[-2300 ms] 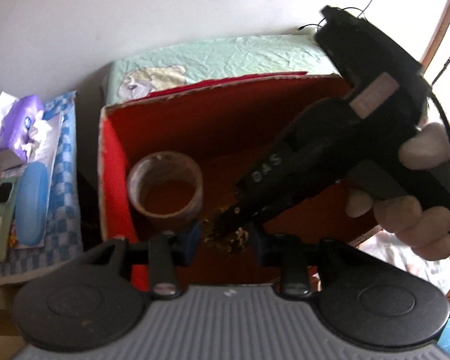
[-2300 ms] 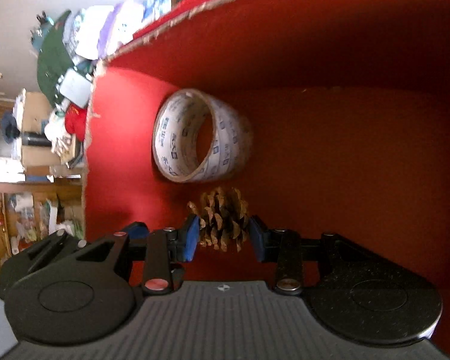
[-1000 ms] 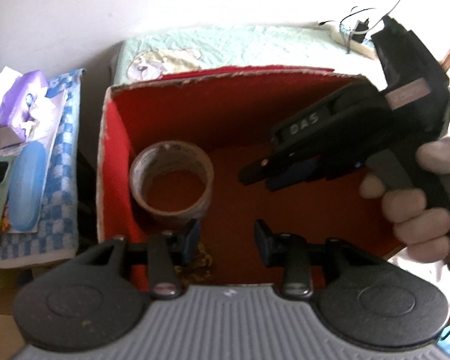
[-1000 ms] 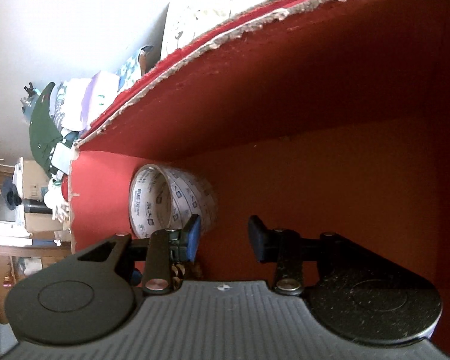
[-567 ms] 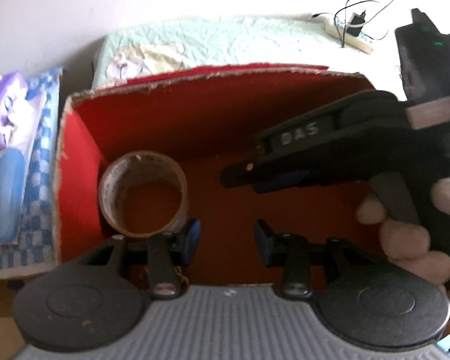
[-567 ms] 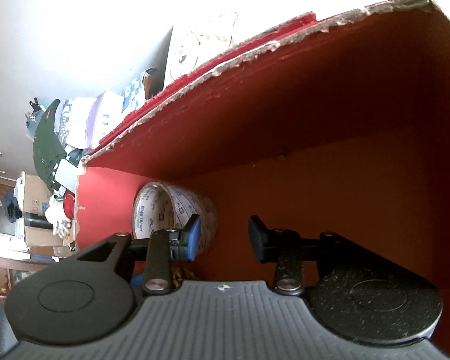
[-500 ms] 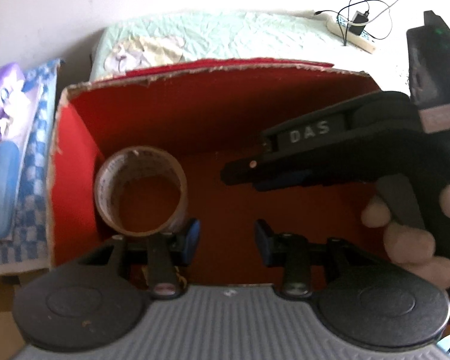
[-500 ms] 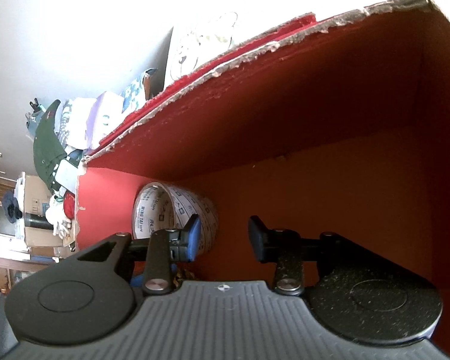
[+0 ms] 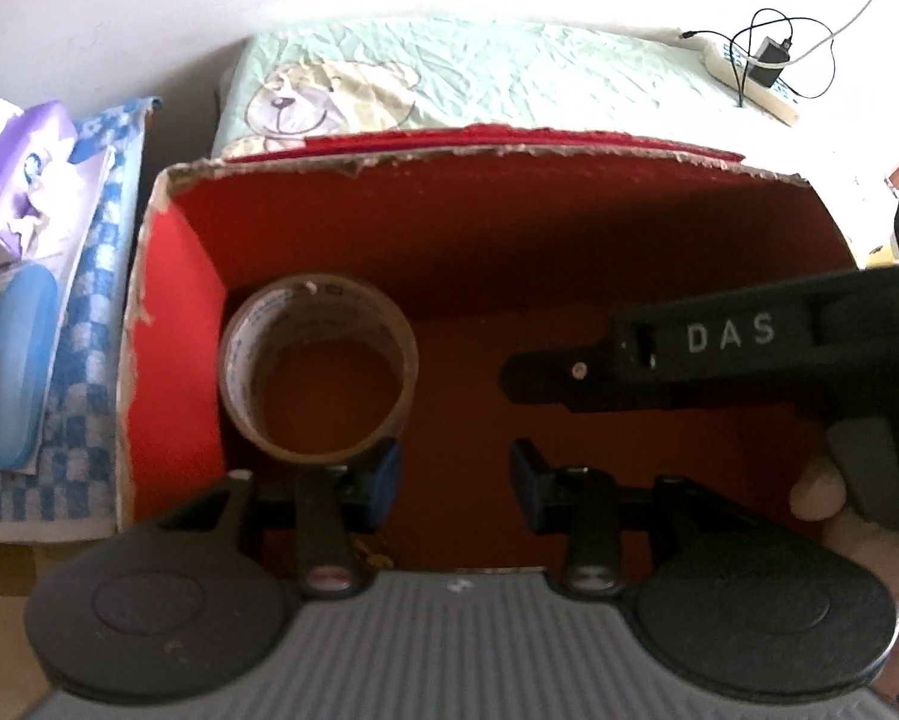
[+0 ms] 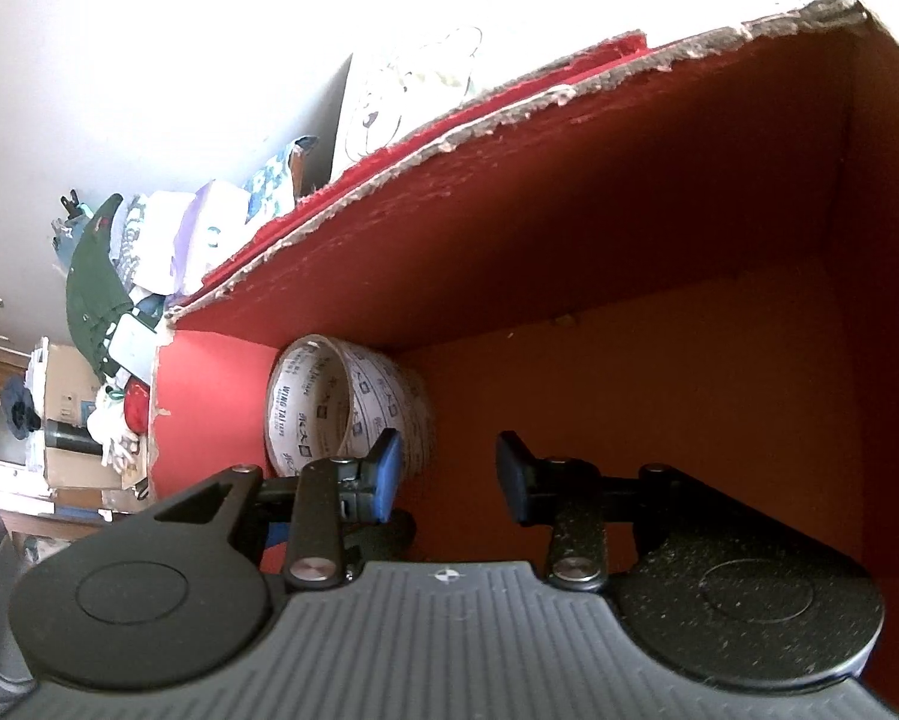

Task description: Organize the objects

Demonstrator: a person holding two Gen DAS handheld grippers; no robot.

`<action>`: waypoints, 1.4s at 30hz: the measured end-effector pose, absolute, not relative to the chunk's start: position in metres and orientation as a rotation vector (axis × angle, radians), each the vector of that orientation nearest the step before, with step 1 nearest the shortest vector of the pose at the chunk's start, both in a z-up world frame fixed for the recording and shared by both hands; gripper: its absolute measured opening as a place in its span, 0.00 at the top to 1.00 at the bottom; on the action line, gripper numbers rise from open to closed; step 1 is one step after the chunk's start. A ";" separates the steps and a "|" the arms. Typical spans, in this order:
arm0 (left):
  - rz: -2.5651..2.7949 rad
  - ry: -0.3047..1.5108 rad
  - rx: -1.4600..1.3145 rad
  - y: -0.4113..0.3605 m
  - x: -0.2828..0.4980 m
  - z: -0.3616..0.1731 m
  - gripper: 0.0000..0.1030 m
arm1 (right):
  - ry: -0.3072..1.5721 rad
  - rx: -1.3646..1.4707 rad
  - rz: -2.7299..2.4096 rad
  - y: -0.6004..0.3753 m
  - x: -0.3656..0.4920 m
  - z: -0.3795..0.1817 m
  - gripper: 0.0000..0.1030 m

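Having released pinecone (image 9: 370, 555), right claw (image 10: 446, 471) empty

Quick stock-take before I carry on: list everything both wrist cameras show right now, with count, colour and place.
box: one, red inside, torn rim, centre.
tape roll: one, brownish with printed liner, lying on the box floor, left corner.
pine cone: one, brown, barely visible low in the box behind the left gripper's finger.
bear-print cloth: one, pale green, behind the box.
checked cloth: one, blue and white, left of the box.
case: one, light blue, on the checked cloth.
power strip: one, white, far right.
left gripper: black, open, empty.
right gripper: black, open, empty.
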State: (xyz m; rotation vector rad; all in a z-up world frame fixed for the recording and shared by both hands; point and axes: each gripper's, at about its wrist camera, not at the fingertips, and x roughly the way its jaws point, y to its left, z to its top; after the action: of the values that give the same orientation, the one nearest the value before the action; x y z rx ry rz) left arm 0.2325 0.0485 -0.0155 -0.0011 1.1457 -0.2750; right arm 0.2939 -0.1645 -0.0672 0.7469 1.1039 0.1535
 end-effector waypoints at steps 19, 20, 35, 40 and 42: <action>-0.254 1.119 0.085 0.039 0.230 -0.015 0.54 | 1.128 0.649 0.148 -0.152 0.299 -0.066 0.62; -0.253 1.119 0.086 0.039 0.231 -0.015 0.53 | 1.127 0.646 0.147 -0.152 0.298 -0.066 0.62; -0.257 1.106 0.122 0.035 0.229 -0.015 0.49 | 1.113 0.597 0.132 -0.146 0.299 -0.063 0.62; -0.254 1.099 0.154 0.032 0.227 -0.015 0.48 | 1.115 0.590 0.122 -0.146 0.299 -0.063 0.62; -0.253 1.095 0.155 0.031 0.227 -0.015 0.48 | 1.114 0.586 0.117 -0.146 0.298 -0.063 0.62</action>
State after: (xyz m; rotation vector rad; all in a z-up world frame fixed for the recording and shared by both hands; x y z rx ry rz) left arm 0.2266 0.0311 -0.0148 0.1553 1.0955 -0.2534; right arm 0.2985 -0.1459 -0.0631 0.5856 1.1140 0.1172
